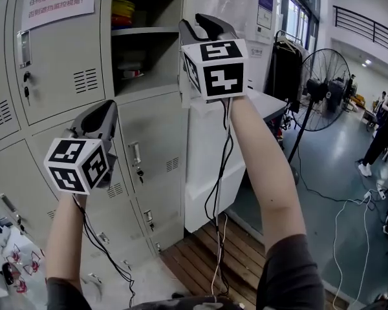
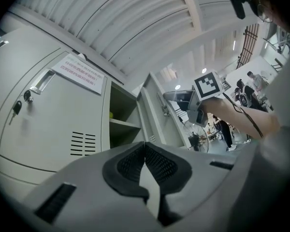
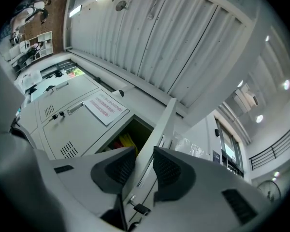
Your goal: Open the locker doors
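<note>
— Where do we see the door (image 3: 160, 122)?
— Swung open on the upper right locker (image 1: 145, 32); our right gripper (image 3: 144, 161) jaws pinch its edge.
— Our left gripper (image 2: 145, 146)?
— Jaws pressed together, empty, lower left.

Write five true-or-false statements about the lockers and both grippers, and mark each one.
1. The left gripper has its jaws together with nothing between them. True.
2. The right gripper grips a key. False: its jaws hold the edge of the open locker door.
3. Every locker door is shut. False: one upper door stands open, showing a shelf.
4. A paper notice is stuck on the closed door beside the open locker. True.
5. A standing fan stands to the right of the lockers in the head view. True.
</note>
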`<action>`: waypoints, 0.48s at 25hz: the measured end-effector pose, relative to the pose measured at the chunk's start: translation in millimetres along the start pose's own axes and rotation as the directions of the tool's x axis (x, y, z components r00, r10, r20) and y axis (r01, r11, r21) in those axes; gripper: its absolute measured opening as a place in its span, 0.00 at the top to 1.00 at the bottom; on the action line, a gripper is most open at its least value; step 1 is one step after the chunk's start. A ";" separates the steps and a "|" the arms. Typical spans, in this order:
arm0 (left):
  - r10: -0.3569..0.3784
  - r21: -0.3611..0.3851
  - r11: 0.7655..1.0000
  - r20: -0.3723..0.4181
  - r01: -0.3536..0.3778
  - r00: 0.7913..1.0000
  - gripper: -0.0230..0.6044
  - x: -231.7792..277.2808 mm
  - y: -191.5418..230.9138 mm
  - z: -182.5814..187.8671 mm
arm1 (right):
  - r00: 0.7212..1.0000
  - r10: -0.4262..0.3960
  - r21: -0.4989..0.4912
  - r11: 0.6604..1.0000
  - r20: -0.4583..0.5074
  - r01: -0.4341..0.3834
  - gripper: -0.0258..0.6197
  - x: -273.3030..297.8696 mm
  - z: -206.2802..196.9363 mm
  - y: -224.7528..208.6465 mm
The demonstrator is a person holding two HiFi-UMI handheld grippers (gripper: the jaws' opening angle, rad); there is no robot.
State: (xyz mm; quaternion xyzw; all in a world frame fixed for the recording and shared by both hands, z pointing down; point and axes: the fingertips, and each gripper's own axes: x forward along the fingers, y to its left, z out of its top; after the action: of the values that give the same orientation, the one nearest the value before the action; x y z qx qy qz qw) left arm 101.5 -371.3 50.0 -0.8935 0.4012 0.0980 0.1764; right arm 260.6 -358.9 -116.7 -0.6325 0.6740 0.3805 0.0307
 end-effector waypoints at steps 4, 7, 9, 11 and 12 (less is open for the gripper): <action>-0.023 -0.009 1.000 0.000 0.023 1.000 0.95 9.1 -9.7 -2.2 | 1.000 -0.013 0.006 1.000 0.005 0.013 0.76 -8.3 -4.9 -16.3; -0.038 -0.011 0.999 -0.001 0.038 0.999 0.95 16.1 -16.2 -3.8 | 0.999 -0.032 0.015 0.999 0.001 0.032 0.77 -14.4 -10.0 -30.3; -0.048 -0.014 0.999 0.000 0.048 0.999 0.95 20.6 -21.0 -5.0 | 0.999 -0.049 0.015 0.999 -0.007 0.049 0.77 -19.3 -14.3 -40.6; -0.060 -0.019 0.998 0.002 0.060 0.998 0.95 26.3 -26.6 -7.2 | 0.997 -0.073 -0.008 0.997 -0.015 0.073 0.78 -24.1 -19.3 -51.3; -0.067 -0.022 0.998 0.002 0.067 0.998 0.95 29.4 -29.5 -8.8 | 0.996 -0.084 -0.025 0.996 -0.017 0.083 0.79 -26.0 -22.1 -56.1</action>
State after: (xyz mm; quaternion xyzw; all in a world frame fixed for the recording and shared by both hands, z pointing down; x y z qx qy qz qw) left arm 143.4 -376.7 55.8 -0.9082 0.3700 0.0972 0.1698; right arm 324.7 -344.5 -114.1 -0.6639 0.6425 0.3813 0.0326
